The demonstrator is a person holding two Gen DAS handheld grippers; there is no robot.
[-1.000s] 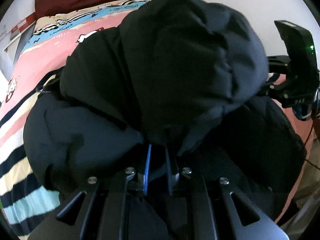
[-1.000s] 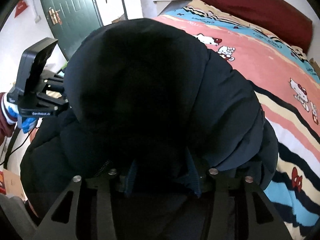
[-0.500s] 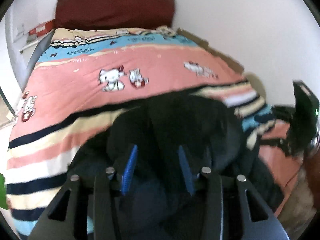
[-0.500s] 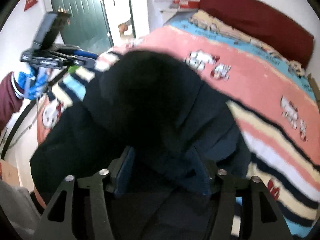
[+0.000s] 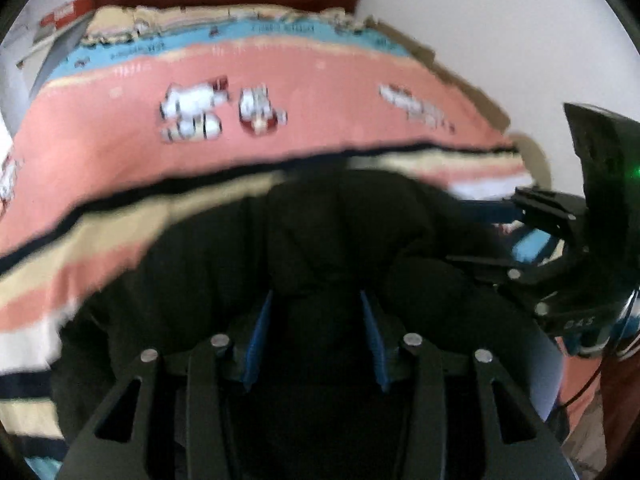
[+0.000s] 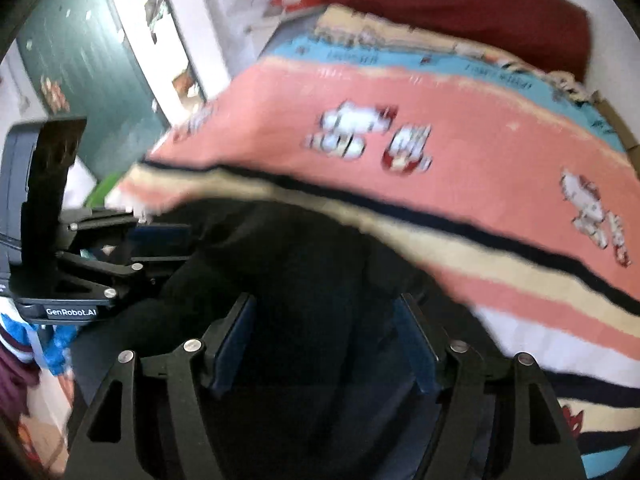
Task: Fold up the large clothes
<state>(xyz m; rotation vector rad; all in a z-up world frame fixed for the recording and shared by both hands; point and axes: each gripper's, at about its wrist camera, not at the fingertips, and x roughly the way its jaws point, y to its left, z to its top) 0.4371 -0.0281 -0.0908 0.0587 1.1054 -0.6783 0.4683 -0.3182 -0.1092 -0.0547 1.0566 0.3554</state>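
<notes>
Jacket [image 5: 344, 240] bunched on bed [image 5: 280, 80] | left gripper [image 5: 316, 340] released | right gripper [image 6: 328, 340] released | flatten first, regrip both hem corners evenly

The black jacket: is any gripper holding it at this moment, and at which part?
Neither. The left gripper and right gripper both stand open, jaws apart, over the black jacket, which lies on the striped bedspread. The frames are blurred.

Black left tongs [image 5: 316, 336] and right tongs [image 6: 324, 344]: blue pads, silver screws; white "GenRobot.AI" lettering, maroon sleeve at 8 o'clock.
</notes>
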